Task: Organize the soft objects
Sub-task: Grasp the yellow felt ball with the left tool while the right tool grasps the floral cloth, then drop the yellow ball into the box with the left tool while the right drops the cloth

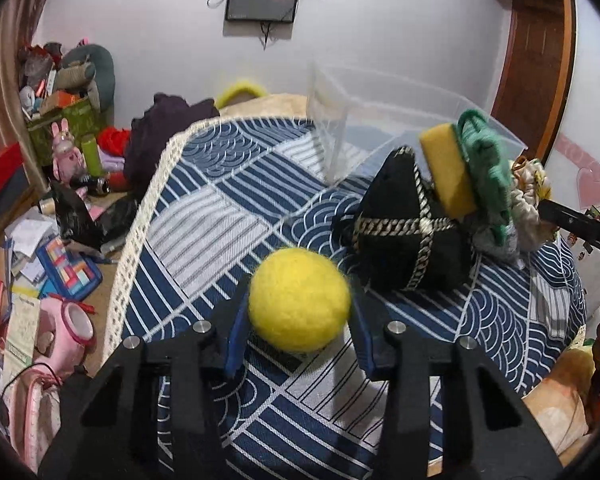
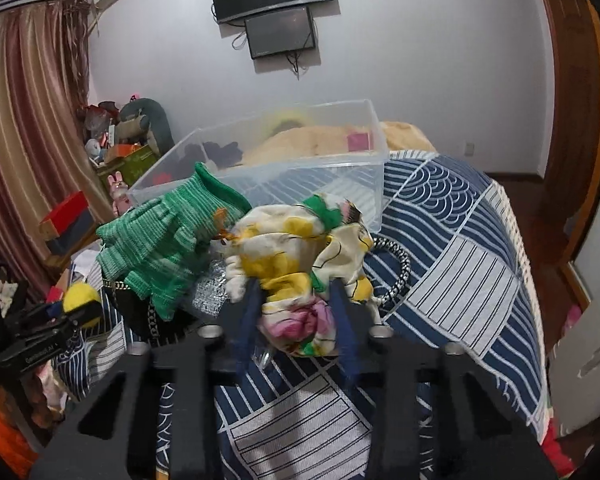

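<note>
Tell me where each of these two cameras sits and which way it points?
Left wrist: rides the left gripper, looking along its fingers across the bed at the yellow ball it grips; a bit of hand shows far right.
Right wrist: rides the right gripper, facing the clear bin, gripping floral cloth.
Shared: ball, bin, green knit, floral cloth, and each other's gripper.

I am seeing dim, even indoor lighting; fisheye distortion is bending both views' edges into black corners, and motion blur is softening near objects.
</note>
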